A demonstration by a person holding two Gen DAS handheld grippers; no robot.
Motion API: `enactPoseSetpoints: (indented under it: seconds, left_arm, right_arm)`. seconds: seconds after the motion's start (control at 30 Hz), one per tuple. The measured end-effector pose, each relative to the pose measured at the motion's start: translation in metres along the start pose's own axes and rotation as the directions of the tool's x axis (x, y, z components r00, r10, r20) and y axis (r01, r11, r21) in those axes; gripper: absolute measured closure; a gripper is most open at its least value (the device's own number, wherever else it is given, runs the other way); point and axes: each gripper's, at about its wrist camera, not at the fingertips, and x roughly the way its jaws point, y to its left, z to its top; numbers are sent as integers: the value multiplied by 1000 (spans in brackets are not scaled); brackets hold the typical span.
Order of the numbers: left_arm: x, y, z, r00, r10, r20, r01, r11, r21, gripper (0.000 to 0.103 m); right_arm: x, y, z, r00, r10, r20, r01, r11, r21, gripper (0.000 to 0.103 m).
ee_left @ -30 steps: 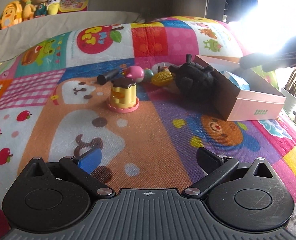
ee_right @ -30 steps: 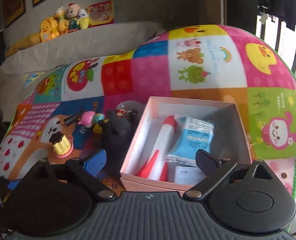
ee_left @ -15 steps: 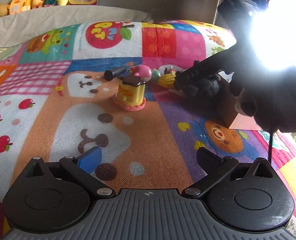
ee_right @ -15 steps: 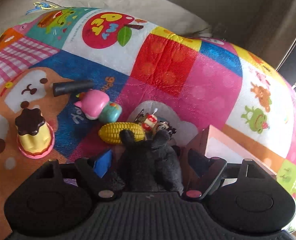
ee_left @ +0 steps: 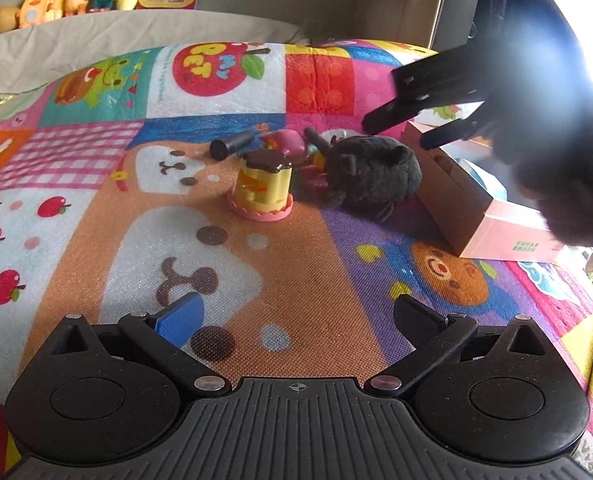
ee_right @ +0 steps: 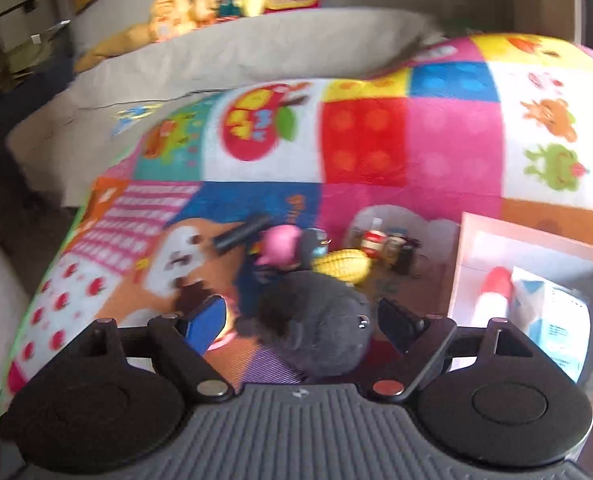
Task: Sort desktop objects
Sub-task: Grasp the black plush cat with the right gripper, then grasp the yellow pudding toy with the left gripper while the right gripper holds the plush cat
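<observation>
A black plush toy [ee_left: 372, 176] lies on the colourful play mat, beside a yellow pudding toy [ee_left: 262, 188] and a pink open box [ee_left: 492, 216]. My right gripper [ee_left: 398, 133] hangs over the plush, held by a dark-gloved hand. In the right wrist view the plush [ee_right: 316, 320] sits between the fingers of the right gripper [ee_right: 300, 316], with a gap on each side, so the pads do not press it. My left gripper [ee_left: 296, 312] is open over bare mat, with nothing in it.
Behind the plush lie a yellow corn toy [ee_right: 342, 266], a pink toy [ee_right: 282, 246], a black cylinder [ee_right: 242, 234] and small figures. The box [ee_right: 462, 264] holds a red-and-white rocket [ee_right: 494, 292] and a blue packet [ee_right: 552, 320]. Stuffed toys line the back wall.
My right gripper swung left from above the box to over the black plush, its jaws a little narrower. The plush has tipped and shifted toward the pudding toy. The left gripper stayed put.
</observation>
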Motion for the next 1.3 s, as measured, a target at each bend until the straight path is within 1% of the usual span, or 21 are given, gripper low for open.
enactPoseSetpoints:
  seconds: [0.07, 0.13, 0.2, 0.23, 0.3, 0.33, 0.37, 0.43, 0.53, 0.6, 0.63, 0.7, 0.8, 0.87, 0.93, 0.97, 1.07, 1.13, 1.2, 1.23, 1.3]
  left_arm:
    - [0, 0, 0, 1000, -1, 1, 1, 1000, -1, 0]
    - [0, 1, 0, 1000, -5, 1, 5, 1000, -5, 0]
    - [1, 2, 0, 1000, -8, 1, 8, 1000, -7, 0]
    - [1, 2, 0, 1000, -9, 1, 9, 1000, -7, 0]
    - [0, 3, 0, 1000, -13, 3, 13, 1000, -11, 0]
    - [0, 5, 0, 1000, -22, 6, 22, 1000, -19, 0]
    - [-2, 8, 0, 999, -36, 12, 37, 999, -33, 0]
    - [-8, 17, 1, 999, -44, 29, 46, 996, -71, 0]
    - [-18, 29, 2, 998, 19, 54, -13, 994, -113, 0]
    - [-24, 33, 7, 998, 30, 56, -23, 991, -130, 0]
    - [-26, 32, 10, 998, 20, 57, -12, 991, -134, 0]
    - [-32, 22, 18, 997, -24, 69, 31, 994, -109, 0]
    - [-37, -6, 26, 994, -79, 77, 81, 996, -26, 0]
    - [-33, -27, 30, 992, -110, 59, 109, 994, 33, 0]
    - [-27, -45, 31, 990, -136, 31, 133, 988, 83, 0]
    - [-23, -53, 30, 989, -149, 16, 147, 984, 103, 0]
    - [-14, -71, 26, 986, -168, -22, 169, 976, 134, 0]
    - [-13, -78, 20, 986, -164, -39, 168, 974, 151, 0]
    - [-14, -79, 18, 987, -158, -43, 163, 973, 162, 0]
    - [-15, -76, 18, 988, -150, -40, 155, 975, 162, 0]
    - [-18, -69, 20, 991, -128, -28, 131, 980, 153, 0]
  right_arm:
    - [21, -4, 3, 998, -63, 2, 63, 998, 10, 24]
    - [40, -6, 8, 996, -92, -11, 92, 996, 7, 24]
    - [60, -10, 13, 996, -59, -69, 60, 998, 18, 23]
    - [67, -10, 15, 994, -39, -97, 42, 999, 34, 20]
    - [69, -2, 13, 993, -43, -108, 44, 999, 11, 19]
    - [68, 3, 10, 992, -22, -124, 21, 1000, -6, 24]
    - [65, 7, 4, 991, -24, -130, 22, 1000, -23, 27]
    - [48, 17, -12, 992, -42, -116, 32, 996, -81, 30]
    - [14, 21, -42, 993, -23, -113, 9, 992, -123, 30]
    - [-12, 21, -67, 994, -5, -108, -10, 991, -135, 30]
    - [-25, 23, -83, 996, -23, -85, 9, 986, -165, 30]
    - [-47, 33, -112, 994, -105, -7, 99, 961, -256, 30]
    - [-68, 49, -152, 972, -207, 113, 234, 896, -377, 30]
    - [-77, 54, -172, 953, -248, 173, 299, 858, -418, 29]
    - [-84, 58, -186, 939, -275, 205, 339, 831, -441, 27]
    - [-89, 58, -191, 943, -260, 207, 327, 836, -441, 23]
    - [-110, 50, -193, 972, -148, 182, 207, 909, -363, 14]
    - [-122, 41, -191, 984, -66, 163, 114, 946, -302, 12]
    - [-131, 32, -190, 988, -6, 153, 45, 967, -252, 12]
    - [-135, 28, -190, 989, 6, 150, 30, 971, -238, 13]
    - [-136, 25, -194, 986, -35, 161, 73, 970, -234, 13]
